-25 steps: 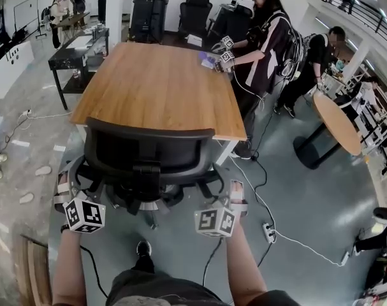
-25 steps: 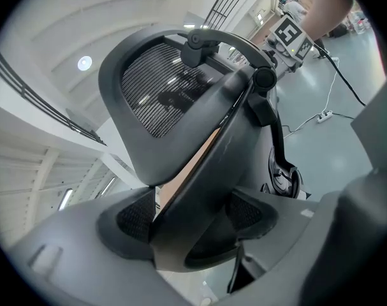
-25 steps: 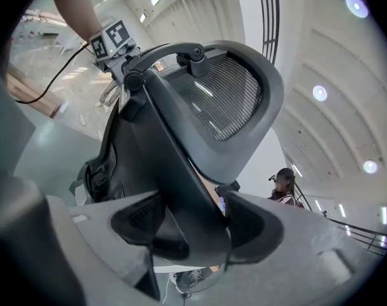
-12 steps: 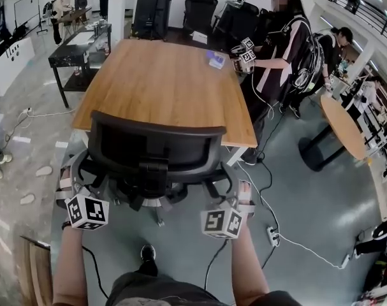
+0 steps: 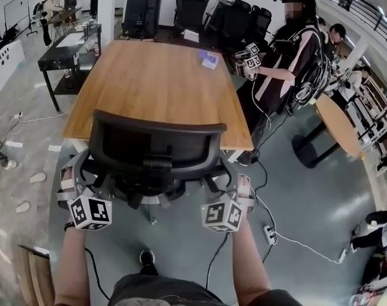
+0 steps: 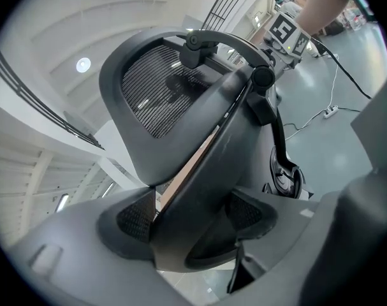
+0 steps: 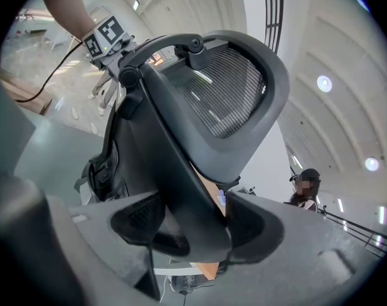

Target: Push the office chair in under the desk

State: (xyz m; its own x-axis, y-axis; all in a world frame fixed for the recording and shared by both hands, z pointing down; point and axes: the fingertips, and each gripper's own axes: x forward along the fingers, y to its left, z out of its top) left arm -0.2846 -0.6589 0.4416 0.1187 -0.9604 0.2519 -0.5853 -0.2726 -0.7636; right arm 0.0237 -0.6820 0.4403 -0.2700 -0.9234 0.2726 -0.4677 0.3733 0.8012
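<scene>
The left gripper (image 6: 192, 214) is clenched on the chair's (image 5: 156, 146) left armrest (image 6: 209, 164), and the right gripper (image 7: 192, 225) on the right armrest (image 7: 174, 171). Since a second ago the chair has rolled slightly nearer the desk (image 5: 148, 75). Its back now overlaps the near edge. The seat seems partly underneath, though the back hides it.

Standing person (image 5: 287, 56) — striped top, round wooden table (image 5: 337, 123), white power strip (image 5: 269, 234)
</scene>
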